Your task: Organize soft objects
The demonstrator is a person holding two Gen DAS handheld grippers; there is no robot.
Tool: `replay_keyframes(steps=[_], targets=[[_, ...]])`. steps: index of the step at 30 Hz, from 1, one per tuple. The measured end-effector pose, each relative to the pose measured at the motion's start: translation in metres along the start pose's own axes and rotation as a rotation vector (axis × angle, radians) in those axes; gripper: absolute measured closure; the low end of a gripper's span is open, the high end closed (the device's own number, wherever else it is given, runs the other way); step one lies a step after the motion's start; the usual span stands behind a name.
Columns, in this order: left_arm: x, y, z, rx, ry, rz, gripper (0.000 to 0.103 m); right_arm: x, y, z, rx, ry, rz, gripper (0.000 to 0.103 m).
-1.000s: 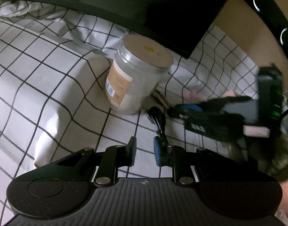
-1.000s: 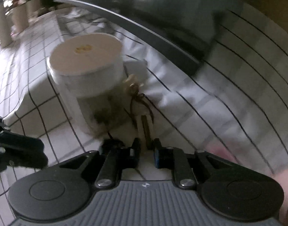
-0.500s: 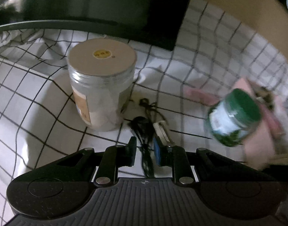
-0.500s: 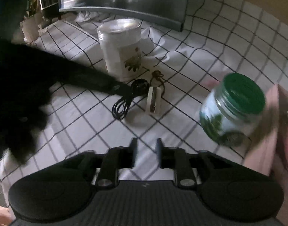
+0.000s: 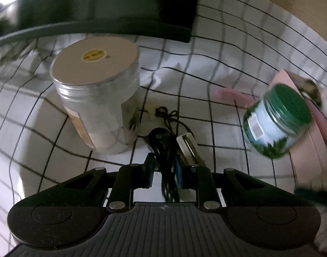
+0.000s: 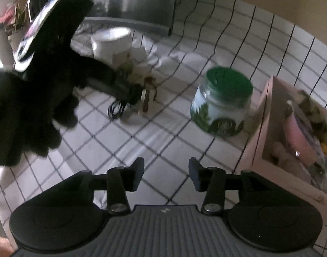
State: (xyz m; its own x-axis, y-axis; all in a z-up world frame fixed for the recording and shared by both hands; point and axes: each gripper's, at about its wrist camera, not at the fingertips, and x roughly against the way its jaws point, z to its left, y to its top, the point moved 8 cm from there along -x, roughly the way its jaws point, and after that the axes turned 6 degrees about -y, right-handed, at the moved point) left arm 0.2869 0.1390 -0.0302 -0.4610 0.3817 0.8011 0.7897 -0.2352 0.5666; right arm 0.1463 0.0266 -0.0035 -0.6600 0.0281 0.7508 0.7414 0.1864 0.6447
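The left gripper (image 5: 164,172) has its jaws nearly closed on the bundle of black cords (image 5: 165,147), which lies mid-cloth on the checked tablecloth (image 5: 217,68) just beside the silver clip (image 5: 188,147); to lift cleanly it should, I judge, gather all the loops and leave the clip behind. The right gripper (image 6: 166,174) hangs wide open and empty nearer the front edge. Outward, the large clear jar (image 5: 99,98) and the green-lidded jar (image 6: 222,102) stand capped, contents unclear, while the pink box (image 6: 289,128) at the right edge holds assorted soft things.
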Motion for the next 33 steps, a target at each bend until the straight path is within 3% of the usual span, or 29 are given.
replay_keyframes(steps=[4, 6, 11, 14, 16, 18, 19, 23, 24, 26, 33], targets=[[0.015, -0.012, 0.015, 0.043, -0.047, 0.009, 0.086, -0.006, 0.021, 0.006, 0.004, 0.009, -0.036, 0.053], [0.027, -0.022, 0.031, 0.06, -0.029, -0.008, 0.086, -0.012, 0.034, 0.011, 0.002, 0.027, -0.05, 0.053], [0.044, -0.034, 0.062, 0.095, -0.008, -0.036, 0.087, -0.044, 0.065, 0.028, 0.003, 0.043, -0.04, 0.053], [0.047, -0.035, 0.071, 0.115, -0.038, -0.045, 0.086, -0.072, 0.079, 0.04, -0.025, 0.05, -0.011, 0.053], [0.045, -0.034, 0.071, 0.108, -0.052, -0.049, 0.086, -0.09, 0.084, 0.047, -0.021, 0.04, 0.004, 0.056], [0.047, -0.035, 0.072, 0.095, -0.057, -0.053, 0.086, -0.102, 0.082, 0.053, -0.01, 0.012, 0.03, 0.074], [0.047, -0.034, 0.072, 0.09, -0.06, -0.054, 0.086, -0.102, 0.081, 0.055, -0.014, 0.015, 0.036, 0.076], [0.047, -0.037, 0.075, 0.102, -0.086, -0.064, 0.086, -0.073, 0.075, 0.075, 0.034, 0.216, 0.059, 0.077], [0.048, -0.038, 0.076, 0.106, -0.093, -0.067, 0.086, -0.066, 0.077, 0.076, 0.052, 0.219, 0.039, 0.074], [0.048, -0.038, 0.077, 0.106, -0.104, -0.071, 0.085, -0.062, 0.083, 0.072, 0.065, 0.169, -0.004, 0.066], [0.049, -0.038, 0.077, 0.088, -0.113, -0.073, 0.085, -0.119, 0.112, 0.046, -0.111, -0.006, -0.024, 0.067]])
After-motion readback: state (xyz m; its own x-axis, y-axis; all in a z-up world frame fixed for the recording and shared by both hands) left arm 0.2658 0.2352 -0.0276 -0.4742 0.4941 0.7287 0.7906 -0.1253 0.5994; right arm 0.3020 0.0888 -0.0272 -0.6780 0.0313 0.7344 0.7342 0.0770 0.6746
